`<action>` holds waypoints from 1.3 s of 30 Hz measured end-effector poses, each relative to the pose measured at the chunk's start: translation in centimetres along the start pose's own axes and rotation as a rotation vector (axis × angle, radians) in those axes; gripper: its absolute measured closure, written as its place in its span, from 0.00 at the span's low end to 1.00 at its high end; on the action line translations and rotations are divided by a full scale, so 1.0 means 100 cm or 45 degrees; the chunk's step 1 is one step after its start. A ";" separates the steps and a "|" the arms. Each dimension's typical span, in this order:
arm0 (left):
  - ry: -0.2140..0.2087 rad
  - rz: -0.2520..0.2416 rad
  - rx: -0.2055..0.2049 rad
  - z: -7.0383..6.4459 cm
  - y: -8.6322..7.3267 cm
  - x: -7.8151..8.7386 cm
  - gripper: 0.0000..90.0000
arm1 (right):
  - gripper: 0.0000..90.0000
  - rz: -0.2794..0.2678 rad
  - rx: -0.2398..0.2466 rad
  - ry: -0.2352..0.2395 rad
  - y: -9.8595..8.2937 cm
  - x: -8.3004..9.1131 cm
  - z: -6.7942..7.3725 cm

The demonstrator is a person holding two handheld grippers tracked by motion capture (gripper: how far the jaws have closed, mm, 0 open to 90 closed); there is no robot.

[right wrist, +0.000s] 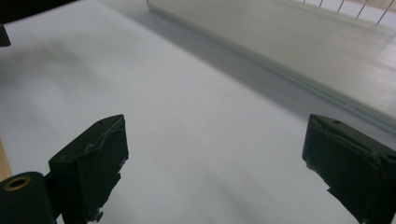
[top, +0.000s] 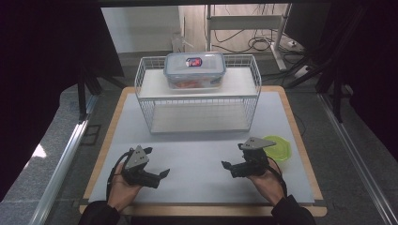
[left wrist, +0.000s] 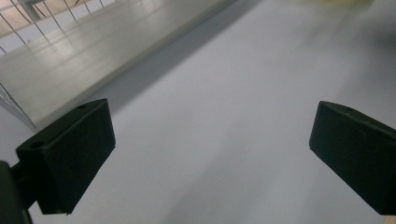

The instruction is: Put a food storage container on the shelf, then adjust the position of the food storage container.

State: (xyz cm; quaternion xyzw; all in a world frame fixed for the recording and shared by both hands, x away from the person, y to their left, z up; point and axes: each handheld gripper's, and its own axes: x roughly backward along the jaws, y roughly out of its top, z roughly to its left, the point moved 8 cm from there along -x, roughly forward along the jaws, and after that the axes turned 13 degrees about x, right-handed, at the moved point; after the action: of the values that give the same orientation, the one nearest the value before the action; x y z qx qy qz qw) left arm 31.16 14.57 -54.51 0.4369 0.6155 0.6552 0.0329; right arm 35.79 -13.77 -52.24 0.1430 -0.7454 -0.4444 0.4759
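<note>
A white wire rack with two shelves stands at the back middle of the grey mat. On its top shelf rests a clear lidded food box with something red inside. My left gripper lies low over the mat at the front left, held in a hand, jaws open and empty. My right gripper hovers at the front right, also open and empty. The two point toward each other. In the left gripper view, the left gripper has bare mat between wide-set jaws. The right gripper shows the same.
A yellow-green plate lies on the mat just behind my right hand. The rack's lower shelf is bare. The mat sits on a wooden-edged table, with dark curtains at both sides and cables on the floor behind.
</note>
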 end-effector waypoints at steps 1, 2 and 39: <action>0.006 0.016 -0.009 0.000 -0.004 -0.001 0.00 | 0.08 0.010 0.005 0.001 -0.003 0.000 0.001; 0.013 0.029 -0.017 -0.001 -0.007 -0.002 0.00 | 0.08 0.021 0.010 0.003 -0.006 -0.001 0.003; 0.024 -0.002 -0.003 0.002 -0.010 0.000 0.01 | 1.00 0.072 -0.199 -0.393 -0.037 0.076 -0.092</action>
State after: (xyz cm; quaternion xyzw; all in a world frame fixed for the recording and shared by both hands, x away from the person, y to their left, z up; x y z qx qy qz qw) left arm 30.84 14.93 -55.36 0.4301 0.6152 0.6601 0.0280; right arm 38.87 -25.57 -49.35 0.0145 -0.7765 -0.5042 0.3777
